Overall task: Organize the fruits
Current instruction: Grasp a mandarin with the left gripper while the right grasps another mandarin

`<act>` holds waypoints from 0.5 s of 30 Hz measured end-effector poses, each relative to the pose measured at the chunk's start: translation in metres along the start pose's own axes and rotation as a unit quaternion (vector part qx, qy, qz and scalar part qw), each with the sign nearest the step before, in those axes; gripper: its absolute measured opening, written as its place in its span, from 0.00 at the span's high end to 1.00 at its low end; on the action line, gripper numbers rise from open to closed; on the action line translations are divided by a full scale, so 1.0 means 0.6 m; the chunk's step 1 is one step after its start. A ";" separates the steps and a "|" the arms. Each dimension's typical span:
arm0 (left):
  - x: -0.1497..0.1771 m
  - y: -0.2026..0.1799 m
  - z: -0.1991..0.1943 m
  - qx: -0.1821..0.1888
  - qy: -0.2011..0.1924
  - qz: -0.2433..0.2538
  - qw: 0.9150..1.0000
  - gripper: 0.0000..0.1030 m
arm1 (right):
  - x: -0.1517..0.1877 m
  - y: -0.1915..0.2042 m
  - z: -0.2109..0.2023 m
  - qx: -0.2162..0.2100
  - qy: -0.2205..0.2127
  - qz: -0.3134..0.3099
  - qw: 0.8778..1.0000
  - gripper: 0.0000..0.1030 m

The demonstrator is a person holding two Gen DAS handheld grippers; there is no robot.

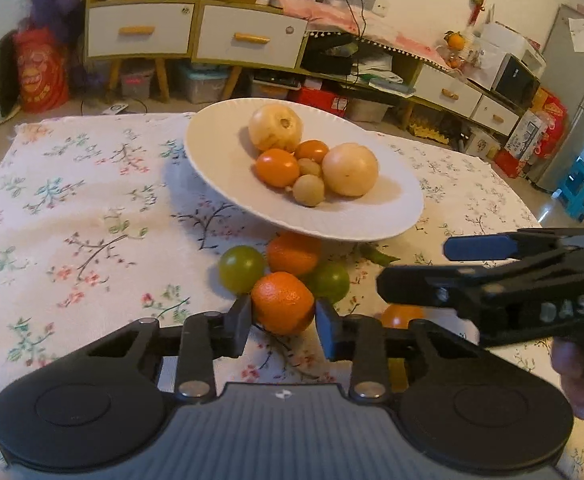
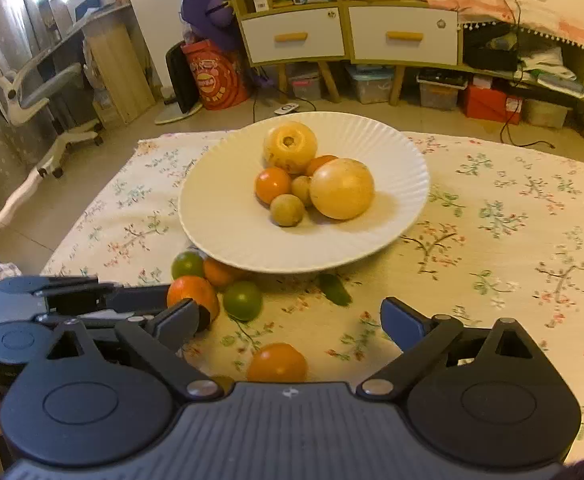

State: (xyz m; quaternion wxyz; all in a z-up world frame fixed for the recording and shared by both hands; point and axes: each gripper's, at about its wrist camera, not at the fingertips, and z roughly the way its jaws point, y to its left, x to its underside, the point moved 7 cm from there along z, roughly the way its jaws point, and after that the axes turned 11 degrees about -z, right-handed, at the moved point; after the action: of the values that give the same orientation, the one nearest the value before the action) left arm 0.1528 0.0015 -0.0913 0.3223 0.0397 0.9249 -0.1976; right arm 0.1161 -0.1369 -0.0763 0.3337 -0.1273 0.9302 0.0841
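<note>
Left tongs [image 1: 283,322] are clamped on an orange [image 1: 283,303], w/ a pad pressed to each side; fruit sits low on the floral tabletop [image 1: 92,200], right at the front of the loose pile. Right tongs [image 2: 290,316] are spread wide w/ nothing held, hung over a smaller orange fruit [image 2: 276,362] lying by itself, nearest the camera.

Just behind the gripped orange, two green fruits [image 1: 240,269] and a second orange [image 1: 293,253] are bunched together, the back one tucked partly under the plate rim. Beyond that, the white plate [image 1: 220,168] is already loaded w/ two big pale-yellow fruits, a couple of orange ones and two small brownish ones, all clustered toward the middle.

To do this step well, imo: orange should be lifted straight up first so the neighbours touching it aren't rolled off, then carried high enough that the raised rim is cleared. An open patch on the near-left of the plate looks best for setting down; placed gently, not dropped, or the heap could get knocked. Squeeze should be kept light, peel is soft. Right side prob best kept clear till the left is out of the way.
</note>
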 end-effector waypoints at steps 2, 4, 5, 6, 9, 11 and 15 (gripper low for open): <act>0.002 0.008 -0.008 -0.006 0.003 0.000 1.000 0.89 | -0.004 0.004 0.008 0.001 0.003 0.000 1.000 0.14; 0.003 0.017 -0.016 -0.014 0.008 0.003 1.000 0.89 | -0.005 0.009 0.016 0.002 0.006 -0.002 1.000 0.19; 0.005 0.021 -0.020 -0.017 0.009 0.006 1.000 0.89 | -0.005 0.012 0.019 0.002 0.007 -0.004 1.000 0.21; 0.006 0.024 -0.023 -0.019 0.011 0.008 1.000 0.89 | -0.005 0.016 0.022 0.004 0.009 -0.007 1.000 0.22; 0.012 0.032 -0.035 -0.023 0.015 0.013 1.000 0.89 | -0.010 0.031 0.030 0.006 0.007 -0.019 1.000 0.27; 0.013 0.037 -0.038 -0.021 0.019 0.012 1.000 0.89 | -0.015 0.037 0.035 0.011 0.002 -0.023 1.000 0.30; 0.016 0.045 -0.043 -0.021 0.023 0.012 0.999 0.89 | -0.022 0.040 0.050 0.014 0.000 -0.003 1.000 0.35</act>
State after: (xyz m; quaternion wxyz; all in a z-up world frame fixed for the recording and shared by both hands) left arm 0.1357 0.0357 -0.0878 0.3041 0.0482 0.9355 -0.1736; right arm 0.1367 -0.1041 -0.0892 0.3358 -0.1258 0.9309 0.0697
